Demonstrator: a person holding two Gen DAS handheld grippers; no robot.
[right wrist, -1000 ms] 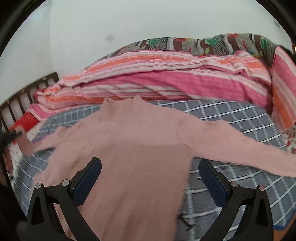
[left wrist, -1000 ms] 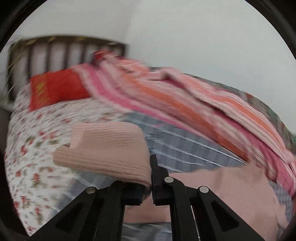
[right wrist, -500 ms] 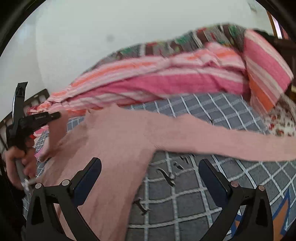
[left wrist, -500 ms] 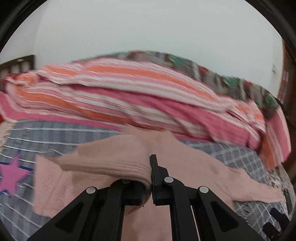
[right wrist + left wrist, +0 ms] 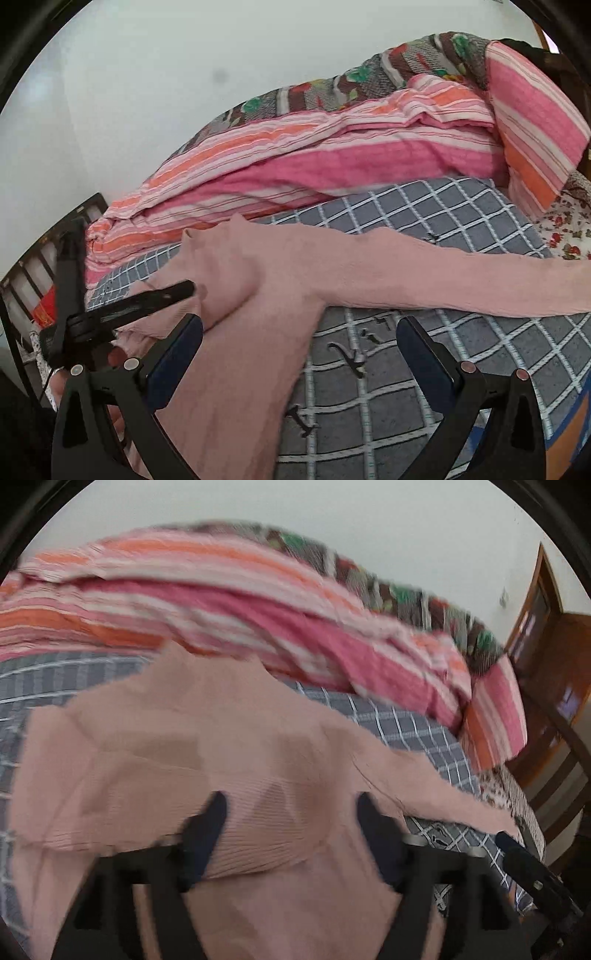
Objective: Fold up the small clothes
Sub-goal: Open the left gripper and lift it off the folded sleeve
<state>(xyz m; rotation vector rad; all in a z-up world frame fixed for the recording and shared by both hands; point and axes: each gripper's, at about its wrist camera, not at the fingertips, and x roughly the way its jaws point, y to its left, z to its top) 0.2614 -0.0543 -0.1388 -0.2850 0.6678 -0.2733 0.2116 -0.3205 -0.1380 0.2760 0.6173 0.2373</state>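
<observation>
On the bed, far left in the right wrist view, there's a dark slatted headboard [image 5: 22, 273] with something red [image 5: 44, 310] beside it. Next comes the left claw [image 5: 184, 290], fingers spread wide and released, hovering right over the pink sweater [image 5: 258, 332]. The sweater lies on a grey checked blanket [image 5: 424, 365], its left sleeve folded across the chest and the right sleeve [image 5: 480, 280] stretched flat toward the floral sheet [image 5: 569, 229]. The right claw [image 5: 299, 354] is also wide open, gripping nothing, just above the sweater's side edge. Behind it all sits a heap of pink and orange striped bedding [image 5: 332, 155], blurry in the left view
</observation>
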